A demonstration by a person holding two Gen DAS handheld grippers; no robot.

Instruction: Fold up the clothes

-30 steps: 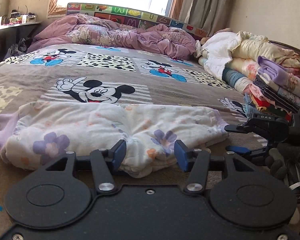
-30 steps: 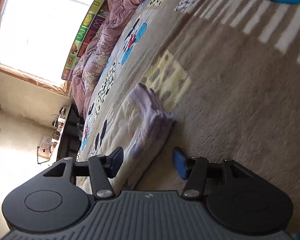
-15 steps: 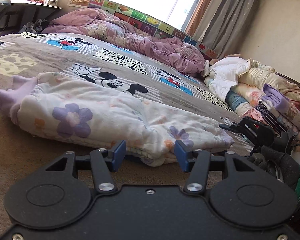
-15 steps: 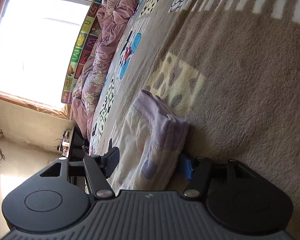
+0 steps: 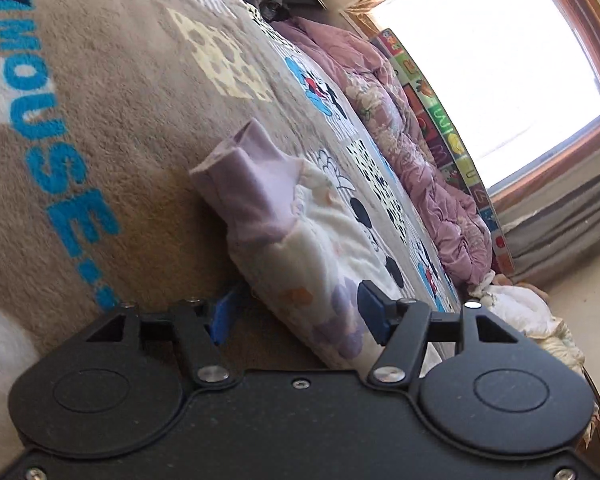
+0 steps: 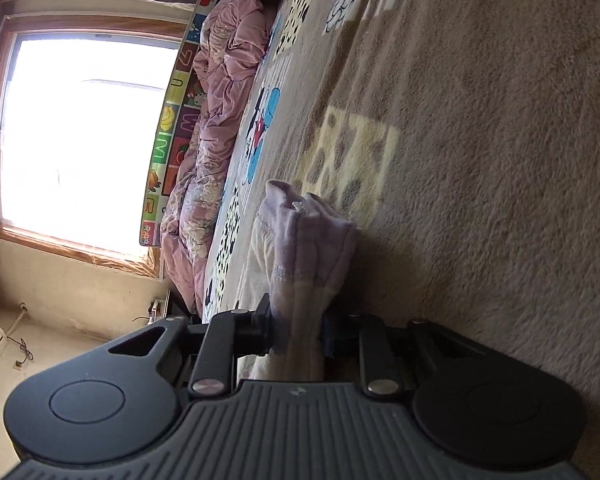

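Our left gripper [image 5: 294,318] stands apart around the floral garment [image 5: 300,248] on the blanket [image 5: 112,128]; closing shallow could catch only the top layer. Our right gripper [image 6: 298,330] is clamped on its bunched lilac cuff [image 6: 312,236], which could slip out if pulled. The garment lies near us, cream with purple flowers, folded lengthwise.

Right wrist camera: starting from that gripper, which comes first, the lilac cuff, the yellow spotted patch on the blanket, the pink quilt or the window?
1. Lilac cuff of the floral garment: just beyond the right gripper, which is shut on the fabric.
2. Yellow spotted patch: on the blanket, just past the cuff.
3. Pink quilt: bunched along the bed's far edge.
4. Window: behind the quilt, farthest.
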